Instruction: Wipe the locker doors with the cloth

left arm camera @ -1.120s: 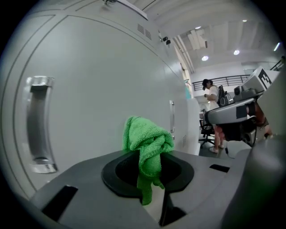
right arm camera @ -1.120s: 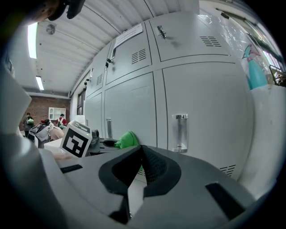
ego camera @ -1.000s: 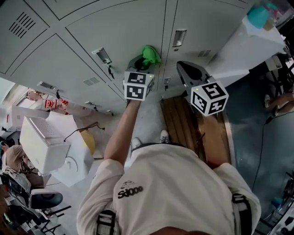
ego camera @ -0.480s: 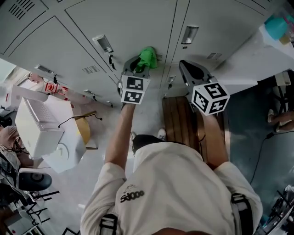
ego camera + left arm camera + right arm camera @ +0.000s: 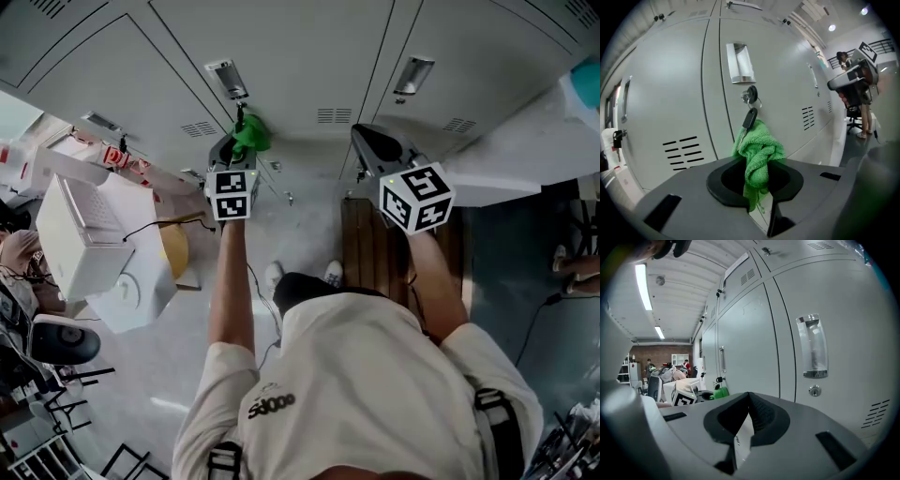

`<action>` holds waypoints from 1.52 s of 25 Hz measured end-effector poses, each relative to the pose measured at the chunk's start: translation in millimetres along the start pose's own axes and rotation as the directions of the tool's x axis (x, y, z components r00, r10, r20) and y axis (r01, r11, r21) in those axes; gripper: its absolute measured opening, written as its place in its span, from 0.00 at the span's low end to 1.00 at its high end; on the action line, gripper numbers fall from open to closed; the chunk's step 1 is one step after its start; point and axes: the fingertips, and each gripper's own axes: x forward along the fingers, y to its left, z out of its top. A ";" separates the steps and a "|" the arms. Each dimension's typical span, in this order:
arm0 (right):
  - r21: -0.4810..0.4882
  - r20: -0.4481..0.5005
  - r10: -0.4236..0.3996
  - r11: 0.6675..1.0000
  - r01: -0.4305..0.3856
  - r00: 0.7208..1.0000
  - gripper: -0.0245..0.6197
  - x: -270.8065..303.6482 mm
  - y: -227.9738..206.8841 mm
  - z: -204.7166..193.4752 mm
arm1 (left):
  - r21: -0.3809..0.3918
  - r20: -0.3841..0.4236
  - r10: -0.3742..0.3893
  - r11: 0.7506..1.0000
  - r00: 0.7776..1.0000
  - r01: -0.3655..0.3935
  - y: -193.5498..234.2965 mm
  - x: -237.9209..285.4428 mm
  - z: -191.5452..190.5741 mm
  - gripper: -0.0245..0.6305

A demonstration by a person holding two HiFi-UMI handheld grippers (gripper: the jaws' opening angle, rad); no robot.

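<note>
My left gripper [image 5: 240, 150] [image 5: 757, 186] is shut on a bunched green cloth [image 5: 250, 133] [image 5: 760, 157]. The cloth is up against a grey locker door [image 5: 778, 75], just below its lock [image 5: 750, 96], and a black-headed key [image 5: 750, 118] hangs in front of the cloth. The recessed handle [image 5: 739, 63] [image 5: 229, 78] of that door is above the lock. To the right, my right gripper [image 5: 373, 143] [image 5: 748, 401] is shut and holds nothing, a short way off another locker door [image 5: 750, 338] with a handle [image 5: 813, 347] and a lock [image 5: 814, 390].
Vent slots [image 5: 682, 152] sit left of the cloth. On the floor are a white cabinet [image 5: 84, 234] at the left, a wooden pallet [image 5: 370, 248] under my right arm and an office chair [image 5: 61, 342]. A white ledge [image 5: 511, 183] juts out at the right. People stand far off [image 5: 843, 58].
My left gripper has carried the cloth leftward along the lockers, from between two handles to just under the left door's lock and key. The right gripper stays near its door.
</note>
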 end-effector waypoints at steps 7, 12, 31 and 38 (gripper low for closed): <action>0.022 0.012 -0.087 0.996 0.087 0.996 0.05 -28.5 -33.4 -7.9 | -0.030 0.064 -0.024 0.999 0.998 0.026 -39.1 17.1 9.6 0.17; 0.076 0.008 -0.153 0.985 0.152 0.988 0.05 -55.1 -51.5 -22.7 | 0.044 0.064 -0.100 0.994 0.993 0.098 -92.8 31.6 24.3 0.17; 0.056 -0.004 -0.201 0.978 0.201 0.979 0.05 -104.9 -34.4 -23.3 | 0.002 0.067 -0.282 0.959 0.957 0.283 -189.7 34.0 76.5 0.16; -0.062 0.048 -0.197 0.978 0.200 0.979 0.05 -103.4 19.3 17.3 | 0.016 0.145 -0.266 0.964 0.953 0.267 -128.3 -54.3 95.6 0.17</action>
